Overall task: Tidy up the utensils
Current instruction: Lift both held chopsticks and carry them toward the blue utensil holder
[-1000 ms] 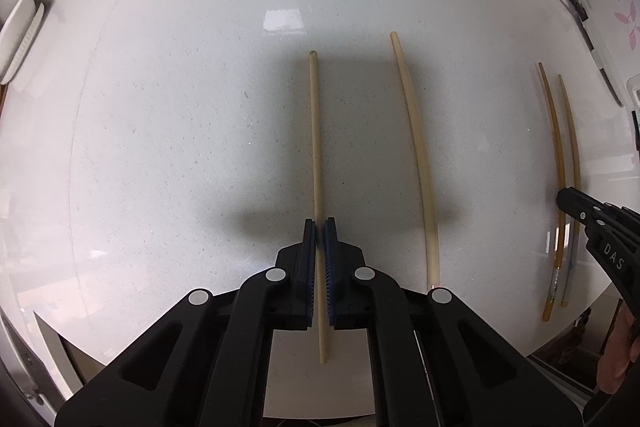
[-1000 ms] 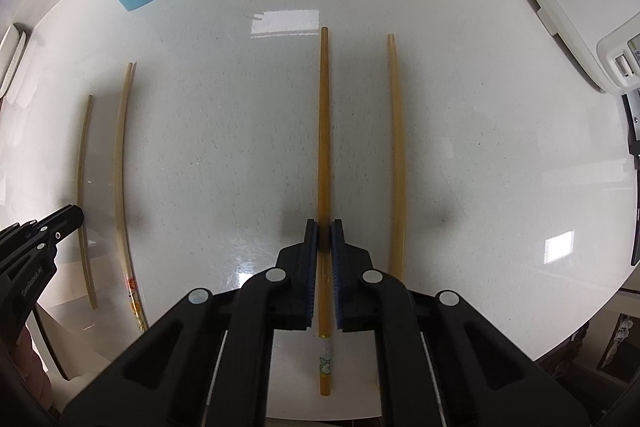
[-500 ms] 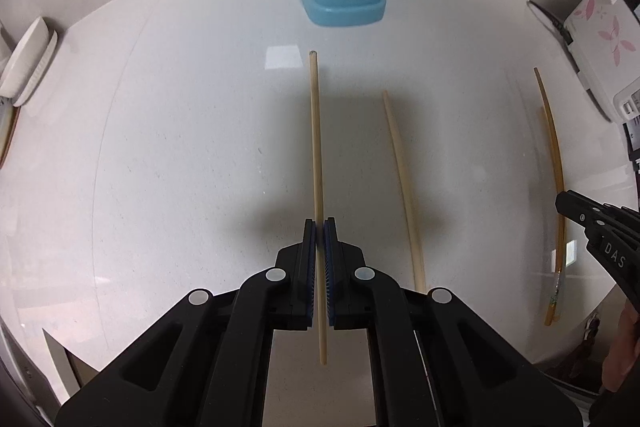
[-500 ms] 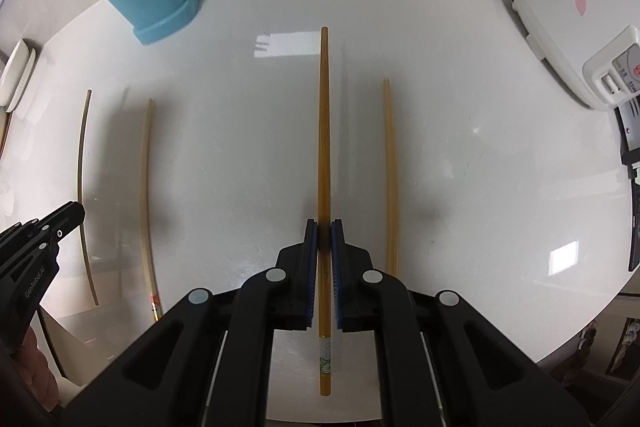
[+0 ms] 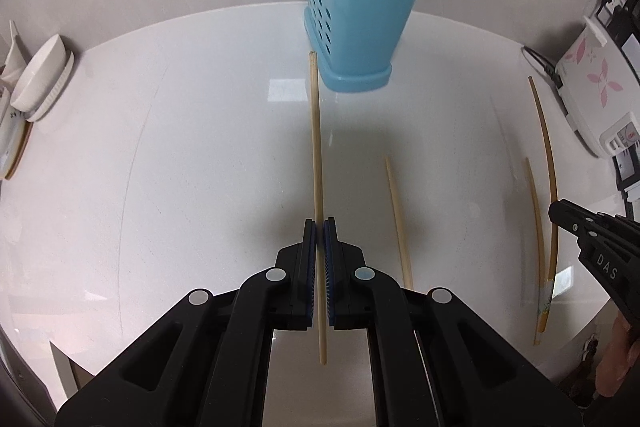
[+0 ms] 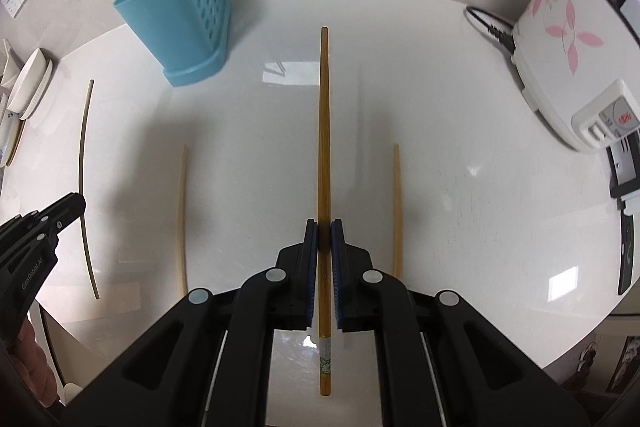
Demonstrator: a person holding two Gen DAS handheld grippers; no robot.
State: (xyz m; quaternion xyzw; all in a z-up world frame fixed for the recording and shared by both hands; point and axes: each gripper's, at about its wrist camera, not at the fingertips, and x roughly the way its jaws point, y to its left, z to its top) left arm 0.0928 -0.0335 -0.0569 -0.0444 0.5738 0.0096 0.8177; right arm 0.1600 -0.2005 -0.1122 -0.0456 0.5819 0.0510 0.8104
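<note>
L gripper (image 5: 319, 227) clamped on pale wooden chopstick (image 5: 316, 147), R gripper (image 6: 324, 227) clamped on amber chopstick (image 6: 324, 131); both near perforated blue plastic utensil holder (image 5: 356, 27), 2 more chopsticks on white table (image 5: 160, 147).

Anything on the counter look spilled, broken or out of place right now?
Nothing spilled or broken. Two chopsticks lie loose on the white counter rather than in the blue holder, which stands upright.
</note>
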